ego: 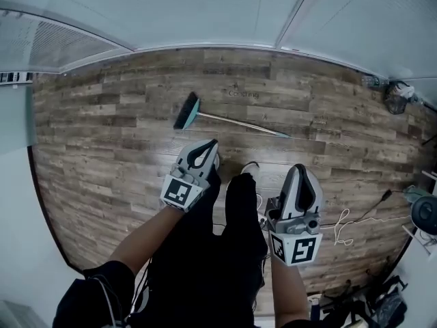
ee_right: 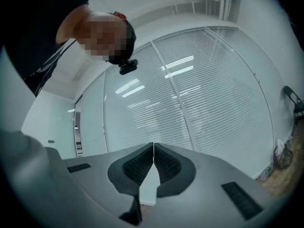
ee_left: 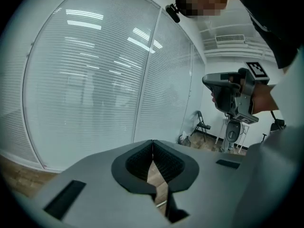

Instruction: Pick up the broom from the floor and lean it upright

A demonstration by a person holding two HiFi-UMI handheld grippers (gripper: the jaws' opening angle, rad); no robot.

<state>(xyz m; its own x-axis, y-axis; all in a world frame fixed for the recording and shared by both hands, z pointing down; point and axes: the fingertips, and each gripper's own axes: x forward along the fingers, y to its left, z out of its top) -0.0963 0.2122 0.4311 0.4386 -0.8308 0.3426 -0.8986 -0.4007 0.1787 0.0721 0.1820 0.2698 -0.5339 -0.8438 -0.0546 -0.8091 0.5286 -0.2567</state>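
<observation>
The broom [ego: 186, 111] lies flat on the wooden floor, its dark teal-edged head to the left and its thin handle [ego: 246, 124] running right. In the head view both grippers hang above the floor on the near side of it, touching nothing. My left gripper [ego: 214, 143] is nearest the broom, a little short of the handle; its jaws [ee_left: 152, 141] meet at the tips with nothing between them. My right gripper [ego: 301, 167] is further right and just as empty, and in its own view [ee_right: 153, 145] the jaws are shut. It also shows in the left gripper view [ee_left: 231, 98].
A glass wall with blinds [ego: 205, 12] runs behind the broom. The person's dark-trousered legs and a shoe [ego: 250, 168] stand between the grippers. White cables [ego: 345, 227] and gear [ego: 423, 210] lie at the right, a bag [ego: 396, 98] at the far right, and a folding chair [ee_left: 202, 124] by the wall.
</observation>
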